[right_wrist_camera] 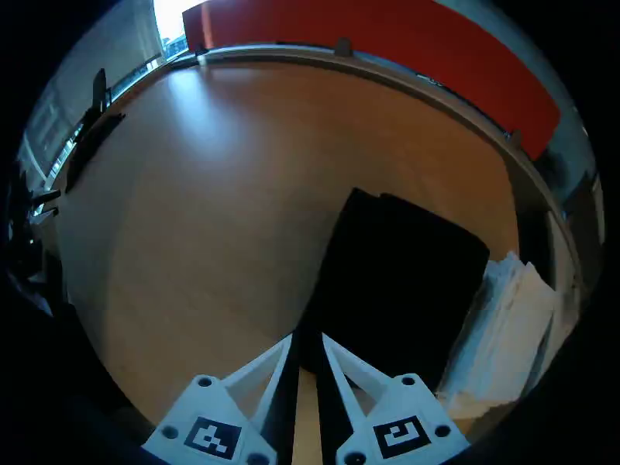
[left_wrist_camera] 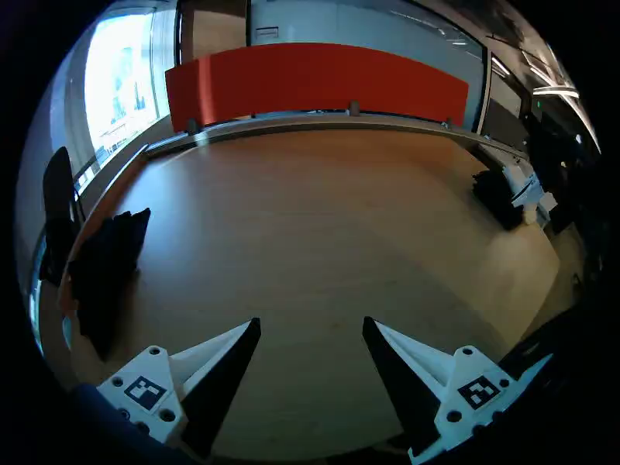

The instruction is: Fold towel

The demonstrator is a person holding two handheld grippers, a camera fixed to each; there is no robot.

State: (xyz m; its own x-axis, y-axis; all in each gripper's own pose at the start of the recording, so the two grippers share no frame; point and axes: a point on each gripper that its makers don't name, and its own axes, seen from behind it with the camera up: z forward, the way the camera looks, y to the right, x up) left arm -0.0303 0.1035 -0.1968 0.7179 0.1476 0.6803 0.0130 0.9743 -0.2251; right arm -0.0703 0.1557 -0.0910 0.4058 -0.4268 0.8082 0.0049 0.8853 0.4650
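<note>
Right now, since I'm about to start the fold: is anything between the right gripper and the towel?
Nothing visible. The right gripper has its tips closed at the near corner of the towel. A white stack lies along the towel's right edge, not in between.

The towel (right_wrist_camera: 395, 271) lies on the table (right_wrist_camera: 194, 194); a stack of cloths (right_wrist_camera: 511, 325) just right; a partition (right_wrist_camera: 403, 39) behind.

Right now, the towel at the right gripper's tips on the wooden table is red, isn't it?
No: the towel at the right gripper's tips on the wooden table is black, not red. The right gripper view shows it.
</note>
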